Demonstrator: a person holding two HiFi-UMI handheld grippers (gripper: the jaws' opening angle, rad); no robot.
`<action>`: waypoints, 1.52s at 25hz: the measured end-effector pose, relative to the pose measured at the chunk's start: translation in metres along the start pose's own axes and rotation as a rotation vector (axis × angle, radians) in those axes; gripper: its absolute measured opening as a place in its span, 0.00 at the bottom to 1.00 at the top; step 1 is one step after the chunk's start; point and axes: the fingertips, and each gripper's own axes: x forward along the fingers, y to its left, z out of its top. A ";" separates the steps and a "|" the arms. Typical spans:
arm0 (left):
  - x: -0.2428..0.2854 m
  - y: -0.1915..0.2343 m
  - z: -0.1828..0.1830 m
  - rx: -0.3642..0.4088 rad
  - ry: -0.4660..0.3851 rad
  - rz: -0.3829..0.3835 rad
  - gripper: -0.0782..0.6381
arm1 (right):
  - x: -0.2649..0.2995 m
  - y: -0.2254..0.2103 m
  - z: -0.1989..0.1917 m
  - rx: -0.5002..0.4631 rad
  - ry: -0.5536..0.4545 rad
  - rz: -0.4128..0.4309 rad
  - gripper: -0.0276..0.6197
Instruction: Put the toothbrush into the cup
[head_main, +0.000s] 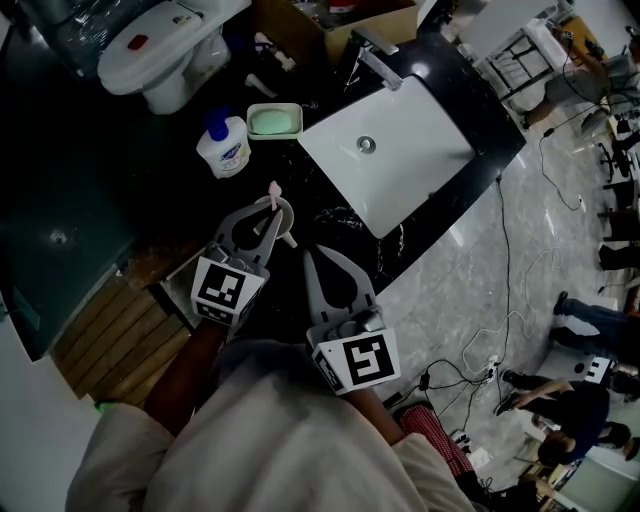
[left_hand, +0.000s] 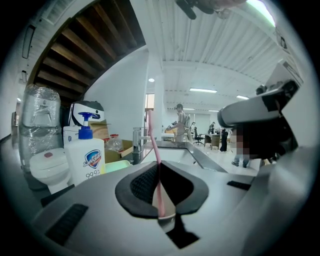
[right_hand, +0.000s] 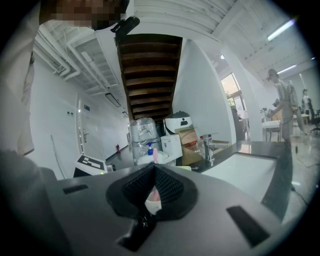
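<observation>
A pink toothbrush (head_main: 274, 192) stands upright between the tips of my left gripper (head_main: 272, 212), which is shut on its handle. In the left gripper view the toothbrush (left_hand: 153, 145) rises from the closed left gripper (left_hand: 158, 165), and its lower end reaches into the white cup (left_hand: 168, 210) right below. The cup (head_main: 285, 216) stands on the black counter (head_main: 330, 225) left of the sink. My right gripper (head_main: 309, 252) hovers just in front of the cup, shut and empty. Past the right gripper (right_hand: 153, 167) in its own view I see the cup (right_hand: 152, 203) with pink in it.
A white sink (head_main: 390, 150) with a tap (head_main: 372, 62) lies to the right. A soap pump bottle (head_main: 224, 146) and a green soap dish (head_main: 274, 121) stand behind the cup. A toilet (head_main: 165, 45) sits at the far left. Cables and people are on the floor at right.
</observation>
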 end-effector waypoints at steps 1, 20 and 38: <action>0.000 -0.001 0.001 0.009 0.002 -0.002 0.14 | 0.000 0.000 0.000 0.000 0.000 0.001 0.05; -0.004 -0.001 0.000 -0.018 -0.010 0.005 0.14 | -0.005 0.004 0.004 -0.004 -0.017 0.010 0.05; -0.010 0.021 -0.016 -0.062 0.109 0.070 0.43 | -0.011 0.005 0.006 -0.002 -0.034 0.016 0.05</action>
